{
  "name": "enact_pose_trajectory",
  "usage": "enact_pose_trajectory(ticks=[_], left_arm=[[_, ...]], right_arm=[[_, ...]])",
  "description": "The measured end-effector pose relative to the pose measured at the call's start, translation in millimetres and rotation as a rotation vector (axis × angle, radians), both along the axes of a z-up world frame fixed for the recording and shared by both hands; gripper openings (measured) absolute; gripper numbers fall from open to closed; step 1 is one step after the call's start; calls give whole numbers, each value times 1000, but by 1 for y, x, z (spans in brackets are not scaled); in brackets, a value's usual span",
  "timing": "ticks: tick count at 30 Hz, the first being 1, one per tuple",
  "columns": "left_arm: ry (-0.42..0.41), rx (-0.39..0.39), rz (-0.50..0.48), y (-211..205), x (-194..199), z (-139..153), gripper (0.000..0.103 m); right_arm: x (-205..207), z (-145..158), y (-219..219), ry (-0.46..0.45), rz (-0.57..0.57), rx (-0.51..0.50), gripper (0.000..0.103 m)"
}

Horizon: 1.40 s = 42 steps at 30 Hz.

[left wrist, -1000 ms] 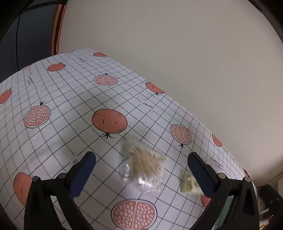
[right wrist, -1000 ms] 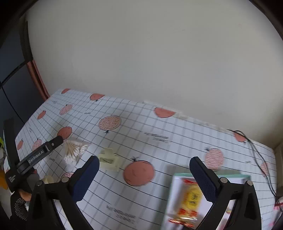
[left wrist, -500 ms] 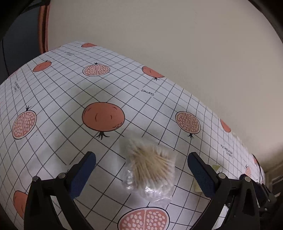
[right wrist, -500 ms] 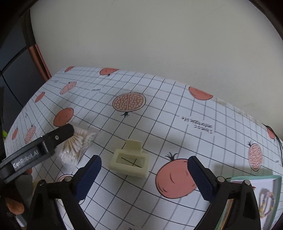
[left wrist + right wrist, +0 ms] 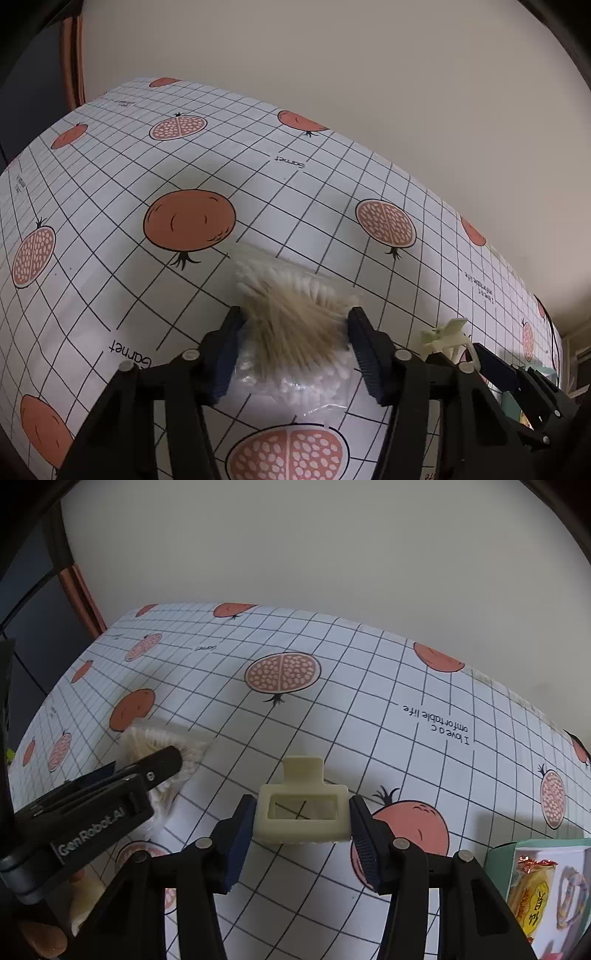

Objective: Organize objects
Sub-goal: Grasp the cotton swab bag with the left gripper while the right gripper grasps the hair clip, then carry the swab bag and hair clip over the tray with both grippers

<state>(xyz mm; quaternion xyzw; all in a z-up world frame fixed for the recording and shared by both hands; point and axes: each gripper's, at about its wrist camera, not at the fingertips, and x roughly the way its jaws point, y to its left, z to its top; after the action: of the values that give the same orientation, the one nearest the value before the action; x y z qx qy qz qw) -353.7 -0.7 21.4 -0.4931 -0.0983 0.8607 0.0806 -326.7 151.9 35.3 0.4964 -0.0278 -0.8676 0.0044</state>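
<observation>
- The worktop wears a white grid cloth printed with orange pomegranates; a plain pale wall rises behind it at 12 o'clock.
- The left gripper has its blue pads pressed to both sides of a clear bag of cotton swabs, which lies on the cloth; the jaws squeeze the wooden stems at mid-bundle.
- The right gripper has its pads against the two ends of a cream hair claw clip, which lies on the cloth; grid lines show through its rectangular window.
- In the right wrist view the left gripper crosses at 9 o'clock, covering part of the swab bag; nothing lies between the clip and the bag.
- At 4 o'clock in that view a mint-green box sits open; inside lie a yellow snack packet and a coloured ring-shaped item, too small to name.
</observation>
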Motion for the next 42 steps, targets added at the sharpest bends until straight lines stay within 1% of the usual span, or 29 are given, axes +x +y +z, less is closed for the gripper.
enact_pose_trajectory(ticks=[4, 11, 16, 20, 26, 29, 36, 39, 42], left_arm=[[12, -17, -8, 2, 2, 0, 55], [4, -11, -19, 3, 5, 2, 52], [1, -15, -27, 8, 12, 6, 51], [12, -37, -47, 14, 22, 15, 51], [10, -53, -66, 18, 43, 29, 51], [-9, -42, -65, 19, 56, 33, 51], [-48, -44, -64, 25, 92, 45, 51], [-52, -34, -66, 25, 109, 53, 51], [-35, -59, -73, 28, 128, 63, 51]], right_arm=[[6, 1, -2, -3, 17, 5, 54], [20, 3, 5, -12, 7, 4, 54], [36, 6, 17, -20, -13, 8, 54], [55, 11, 27, -19, -32, 4, 53], [88, 22, 39, -4, -58, -8, 53], [105, 29, 43, 6, -64, -13, 53], [150, 51, 52, 37, -69, -18, 53], [167, 58, 59, 52, -81, -33, 53], [186, 66, 69, 69, -98, -43, 53]])
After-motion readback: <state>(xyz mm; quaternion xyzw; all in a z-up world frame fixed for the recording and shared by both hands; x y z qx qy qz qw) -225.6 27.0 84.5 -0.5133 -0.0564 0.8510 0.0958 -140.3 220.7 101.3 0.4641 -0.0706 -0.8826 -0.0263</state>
